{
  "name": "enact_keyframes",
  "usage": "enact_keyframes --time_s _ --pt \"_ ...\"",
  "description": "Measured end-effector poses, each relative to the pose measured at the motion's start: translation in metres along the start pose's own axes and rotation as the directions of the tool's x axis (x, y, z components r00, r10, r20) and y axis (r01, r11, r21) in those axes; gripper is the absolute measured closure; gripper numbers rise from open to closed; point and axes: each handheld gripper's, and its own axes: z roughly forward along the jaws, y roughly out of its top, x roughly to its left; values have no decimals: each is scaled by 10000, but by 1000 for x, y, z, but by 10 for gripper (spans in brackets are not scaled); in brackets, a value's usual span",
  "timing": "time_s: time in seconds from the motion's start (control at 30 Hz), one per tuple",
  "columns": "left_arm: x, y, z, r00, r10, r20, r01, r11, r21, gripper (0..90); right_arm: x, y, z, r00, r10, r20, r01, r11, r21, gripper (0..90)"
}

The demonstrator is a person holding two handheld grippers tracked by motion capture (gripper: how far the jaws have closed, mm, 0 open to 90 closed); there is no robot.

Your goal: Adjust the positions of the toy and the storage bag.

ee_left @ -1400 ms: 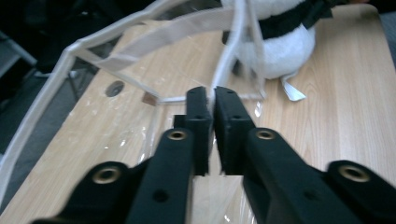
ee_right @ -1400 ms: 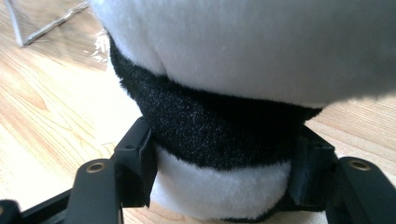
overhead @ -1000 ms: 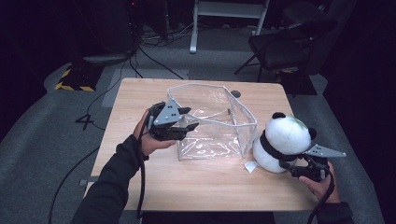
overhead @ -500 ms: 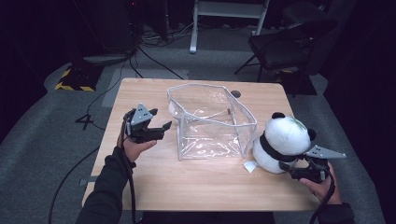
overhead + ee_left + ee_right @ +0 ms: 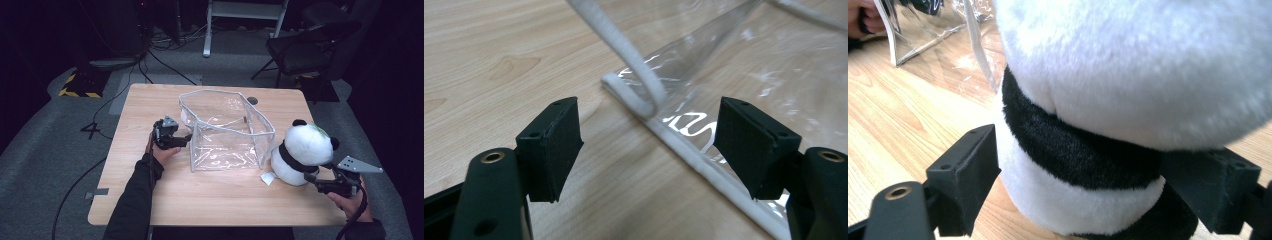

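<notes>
Risk, first item: panda toy (image 5: 305,152) tips or skids across the counter (image 5: 150,102) if the right hand-held gripper (image 5: 334,184) closes low on its rounded body; the plush is soft and would likely squash rather than seat firmly between the pads. Its paper tag (image 5: 267,178) lies loose on the wood beside it and could snag.

Risk, second item: clear plastic bag (image 5: 227,130) is thin and stands by its white piping alone; a nudge from the toy or a pull at one corner would probably fold the opening shut or drag the whole bag.

Right hand-held gripper: released, jaws spread wide. In the right gripper view the panda toy (image 5: 1128,115) sits between them, its black band level with the pads; whether either pad touches the fur cannot be told.

Left hand-held gripper (image 5: 170,136): released, holding nothing. It rests just beside the bag's left wall. In the left gripper view the bag's piped bottom corner (image 5: 634,95) lies on the counter between the jaws and slightly ahead of them, touching neither.

Position: panda toy stands upright at the bag's right, just beside its outer wall, not inside.
</notes>
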Motion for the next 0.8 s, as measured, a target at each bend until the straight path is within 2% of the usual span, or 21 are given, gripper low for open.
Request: enact_keyframes --time_s 0.07,0.17,0.23,0.33,0.37,0.4,0.43,0.6,0.8 --pt "-1 -1 8 10000 -55 26 55 9998 173 270 0 0 1 10000 -25 14 25 10000 -12 164" --pt "-5 1 14 9991 396 -130 -389 9981 474 270 0 -1 5 10000 -29 78 28 10000 52 155" --pt "-6 5 19 9998 194 47 -197 9979 615 263 0 -1 8 9999 -13 122 13 10000 28 150" --pt "-10 10 27 9997 207 95 -213 9968 775 257 2 -1 11 9995 -75 293 73 9999 68 148" --pt "-11 12 30 9994 326 97 -333 9959 843 257 2 -1 11 9995 -75 293 73 9999 68 148" --pt "-12 13 32 9992 385 65 -389 9960 810 257 2 -1 11 9995 -106 307 104 9999 79 148" --pt "-13 14 34 9995 234 217 -251 9964 804 260 2 -1 10 9995 -138 296 136 9999 84 150" --pt "-15 20 42 9994 125 316 -150 9965 817 266 1 -2 8 9997 -114 237 114 9999 13 159" --pt "-21 27 49 9990 289 337 -319 9955 895 264 2 -3 6 9996 -202 171 202 9998 20 164"
